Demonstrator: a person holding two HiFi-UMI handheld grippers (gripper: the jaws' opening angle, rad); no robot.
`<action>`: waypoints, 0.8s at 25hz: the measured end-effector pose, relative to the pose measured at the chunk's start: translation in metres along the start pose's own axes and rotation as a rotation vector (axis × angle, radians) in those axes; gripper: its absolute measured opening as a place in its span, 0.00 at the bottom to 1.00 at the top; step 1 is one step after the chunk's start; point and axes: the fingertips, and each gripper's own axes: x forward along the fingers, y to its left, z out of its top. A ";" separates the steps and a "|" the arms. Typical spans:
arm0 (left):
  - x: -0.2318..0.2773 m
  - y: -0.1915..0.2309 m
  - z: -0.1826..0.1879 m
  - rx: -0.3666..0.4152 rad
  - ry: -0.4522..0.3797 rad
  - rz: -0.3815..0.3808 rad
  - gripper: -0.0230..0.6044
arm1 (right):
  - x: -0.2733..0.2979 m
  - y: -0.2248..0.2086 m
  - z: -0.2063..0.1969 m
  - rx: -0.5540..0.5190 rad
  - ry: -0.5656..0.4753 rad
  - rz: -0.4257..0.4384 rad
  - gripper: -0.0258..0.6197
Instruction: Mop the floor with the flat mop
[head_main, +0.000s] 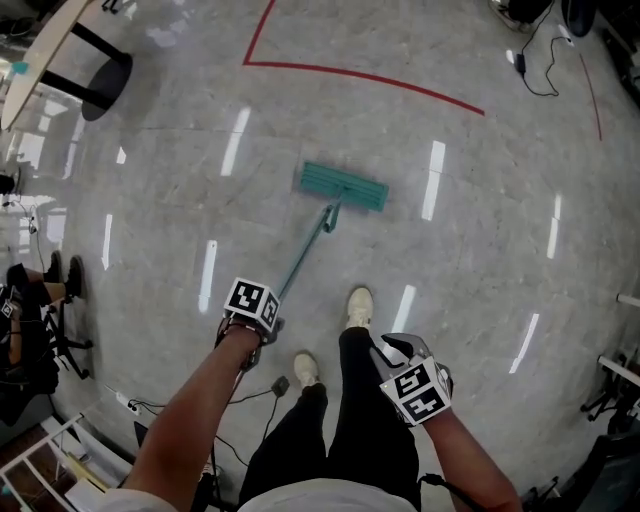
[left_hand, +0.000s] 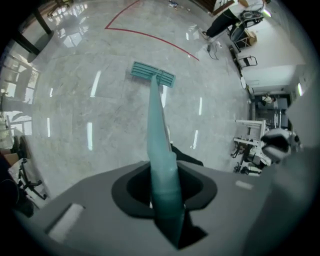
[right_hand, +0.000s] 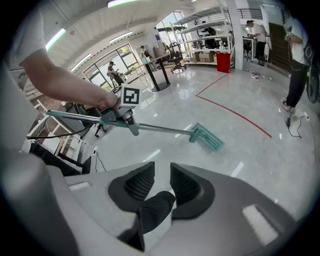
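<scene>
Mop head (head_main: 343, 187): teal and flat on the floor (head_main: 480, 260), ahead of my feet, its long side crosswise to the handle.
Handle (head_main: 305, 255): a teal pole joined at the middle of the mop head. It slants up off the floor and back to my left gripper.
Left gripper (left_hand: 164, 192): its jaws are clamped on the handle, which leaves them straight toward the mop head. In the right gripper view I see a further stretch of pole sticking out behind it, away from the mop head.
Right gripper (right_hand: 159, 182): clear of the handle, farther back from the mop head than the left one. I read its jaws as a narrow gap apart, gripping nothing.
Shoes (head_main: 358, 305): white, on the floor between the mop head and the grippers.
Red line (head_main: 370, 76): painted on the floor just past the mop head, on its far side.
Table (head_main: 100, 75): black round foot, well off to the left of the mop head.
Cable (head_main: 540, 75): black and loose, well past the mop head to the right.
</scene>
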 end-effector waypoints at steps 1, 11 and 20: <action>0.001 0.002 -0.018 0.008 0.006 0.008 0.22 | 0.000 0.005 0.002 -0.006 -0.003 0.001 0.20; 0.045 0.017 -0.157 -0.059 0.069 0.028 0.22 | 0.012 0.059 -0.015 -0.047 0.018 0.041 0.20; 0.086 0.031 -0.149 -0.105 0.059 0.042 0.22 | 0.016 0.067 -0.033 -0.049 0.053 0.058 0.20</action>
